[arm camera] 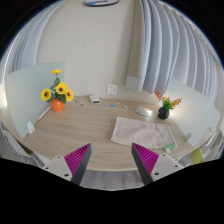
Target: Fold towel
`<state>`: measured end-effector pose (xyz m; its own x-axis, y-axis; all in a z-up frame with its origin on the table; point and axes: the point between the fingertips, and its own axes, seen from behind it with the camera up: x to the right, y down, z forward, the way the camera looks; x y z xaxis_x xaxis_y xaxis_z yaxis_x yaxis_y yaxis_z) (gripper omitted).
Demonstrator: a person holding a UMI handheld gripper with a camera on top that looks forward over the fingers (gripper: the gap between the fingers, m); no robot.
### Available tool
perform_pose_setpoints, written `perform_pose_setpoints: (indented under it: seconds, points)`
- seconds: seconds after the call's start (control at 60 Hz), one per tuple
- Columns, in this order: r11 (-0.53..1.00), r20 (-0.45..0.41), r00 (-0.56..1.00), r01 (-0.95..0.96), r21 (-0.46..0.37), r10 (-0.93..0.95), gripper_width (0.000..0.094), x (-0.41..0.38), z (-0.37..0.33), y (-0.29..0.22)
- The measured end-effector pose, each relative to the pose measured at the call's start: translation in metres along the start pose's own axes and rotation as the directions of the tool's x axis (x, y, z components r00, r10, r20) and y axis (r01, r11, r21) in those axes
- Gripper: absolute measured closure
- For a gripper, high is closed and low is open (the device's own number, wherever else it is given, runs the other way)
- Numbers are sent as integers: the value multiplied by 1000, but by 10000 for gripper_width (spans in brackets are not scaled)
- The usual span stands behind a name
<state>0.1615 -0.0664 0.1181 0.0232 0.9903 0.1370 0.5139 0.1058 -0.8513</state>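
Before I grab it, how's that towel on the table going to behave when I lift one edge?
The towel lies flat in soft wrinkles on the round table, so it will probably drape and sag rather than hold shape. It looks thin, likely light. With the gripper open and short of it, one pinched edge would probably drag the rest.

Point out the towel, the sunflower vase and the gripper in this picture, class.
towel (138, 131), gripper view, middle of the cloth on the table.
sunflower vase (57, 105), gripper view, its orange body.
gripper (112, 158), gripper view, open gap midway between its fingertips.
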Motion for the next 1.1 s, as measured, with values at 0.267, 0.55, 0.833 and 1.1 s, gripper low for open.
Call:
perform_pose_setpoints:
  seconds: [0.267,0.55,0.833,1.1]
  points:
    - [1000,25,999,20,2,-20,85,10,121,-12]
    - [996,22,1000,21,-88,-19,89,29,238,-3]
    - [987,80,996,62,-149,-51,642,19,265,0]
    - [972,286,955,-15,-236,84,905,-49,205,-10]
